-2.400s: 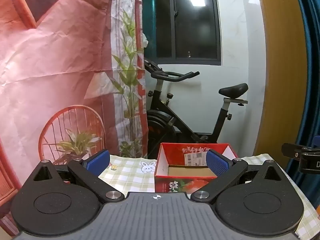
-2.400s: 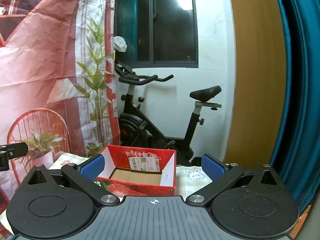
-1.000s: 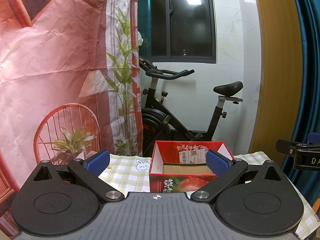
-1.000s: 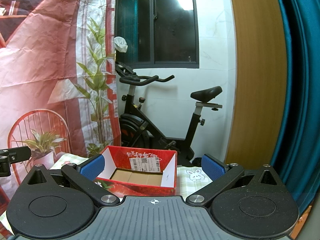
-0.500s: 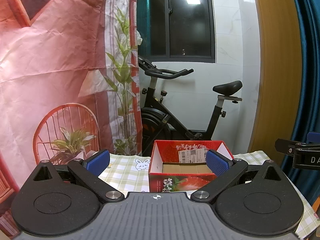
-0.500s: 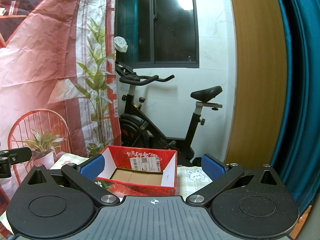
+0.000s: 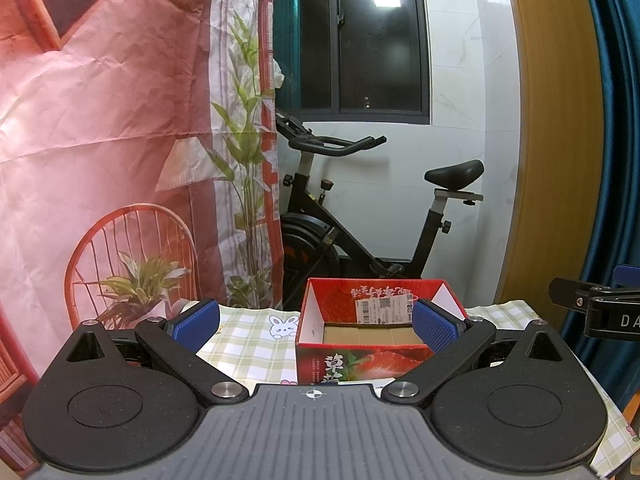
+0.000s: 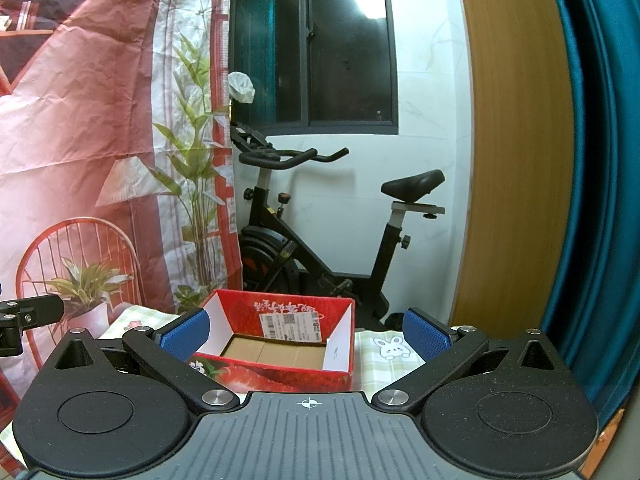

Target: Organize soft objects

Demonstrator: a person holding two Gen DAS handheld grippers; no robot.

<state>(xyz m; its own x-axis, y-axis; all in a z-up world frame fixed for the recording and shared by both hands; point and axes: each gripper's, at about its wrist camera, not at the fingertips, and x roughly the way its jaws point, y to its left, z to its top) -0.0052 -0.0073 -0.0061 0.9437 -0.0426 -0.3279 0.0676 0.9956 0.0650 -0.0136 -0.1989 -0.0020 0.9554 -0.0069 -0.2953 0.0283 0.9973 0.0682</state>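
Note:
An open red strawberry-print cardboard box [image 7: 372, 356] stands on a green-checked tablecloth [image 7: 248, 344]; its brown floor shows and holds nothing. It also shows in the right wrist view [image 8: 280, 372]. My left gripper [image 7: 316, 326] is open and empty, held level just before the box. My right gripper [image 8: 306, 334] is open and empty, also before the box. No soft objects are in view. Part of the right gripper shows at the left wrist view's right edge [image 7: 596, 308].
A black exercise bike [image 7: 360, 216] stands behind the table against a white wall. A pink printed backdrop [image 7: 100, 120] hangs on the left. A wooden panel [image 8: 516, 160] and teal curtain [image 8: 600, 180] are on the right. The tablecloth [image 8: 384, 352] has rabbit prints.
The left wrist view has shifted slightly, with the box sliding a little left in frame. The right wrist view is nearly unchanged. Both grippers stay open.

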